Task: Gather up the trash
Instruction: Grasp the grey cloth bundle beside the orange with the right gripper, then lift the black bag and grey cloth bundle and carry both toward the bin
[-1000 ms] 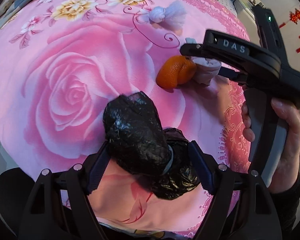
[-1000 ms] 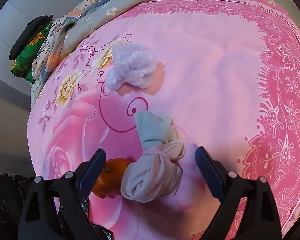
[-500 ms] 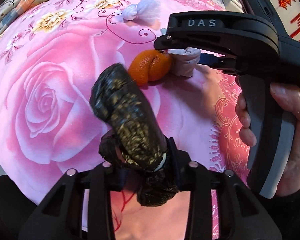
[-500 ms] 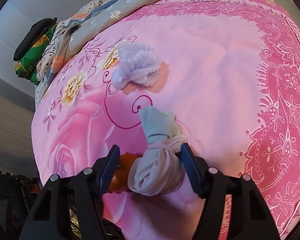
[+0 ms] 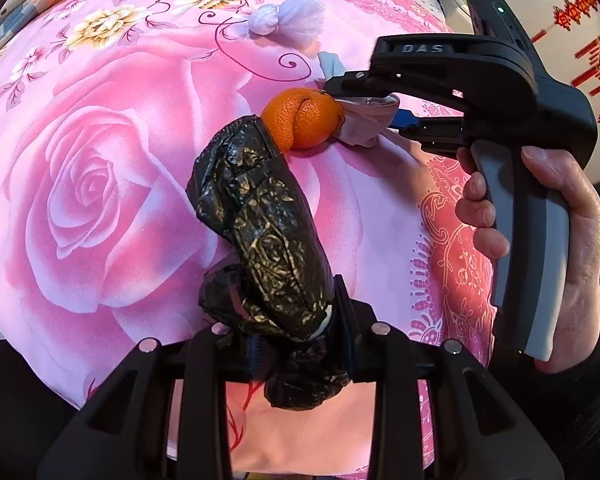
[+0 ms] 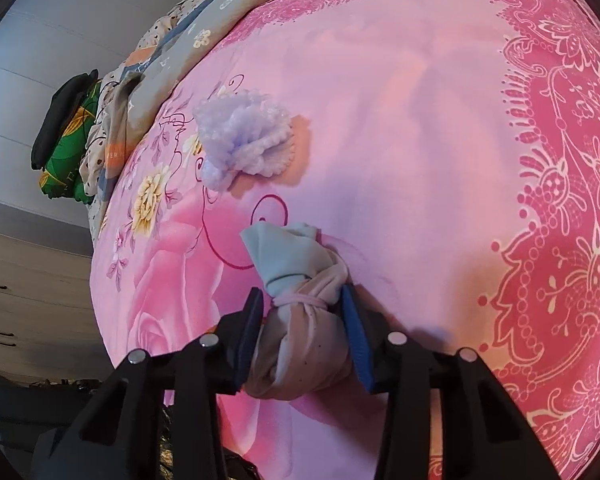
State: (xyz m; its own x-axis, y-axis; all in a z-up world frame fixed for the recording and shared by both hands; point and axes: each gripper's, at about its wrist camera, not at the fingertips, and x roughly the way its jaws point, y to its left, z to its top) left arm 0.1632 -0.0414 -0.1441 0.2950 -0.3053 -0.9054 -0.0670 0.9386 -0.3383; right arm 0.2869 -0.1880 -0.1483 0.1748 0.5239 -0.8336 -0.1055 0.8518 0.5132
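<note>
Pink rose-print bedspread [image 6: 440,128] covers the whole work surface, with a heap of folded bedding [image 6: 112,128] at its far left edge as seen from the right wrist.

Right gripper [image 6: 304,320]: jaws drawn in and clamped on a knotted grey-blue cloth bundle [image 6: 300,312], the blue pads [image 6: 356,332] pressing its sides just behind the pink tie. The grip sits low on the fuller half, presumably so the bundle cannot slip out when lifted. Its knotted tip points away from the gripper, and its underside appears to touch the bedspread. Just left of the bundle, seen from the left wrist, an orange peel [image 5: 304,120] lies touching it. Farther ahead and slightly left lies a fluffy lilac bundle [image 6: 244,148], well apart and not yet collected.

Left gripper [image 5: 296,320]: jaws closed narrowly on a black trash bag [image 5: 264,220], held by its gathered part so that the bag stands up and forward from the fingers, toward the peel. The bag's far end reaches the peel's near edge in this view; actual contact cannot be confirmed. Holding it this near probably shortens the transfer. Whether the bag's mouth stands open cannot be told. The person's right hand [image 5: 556,220] wraps the right gripper's handle.
</note>
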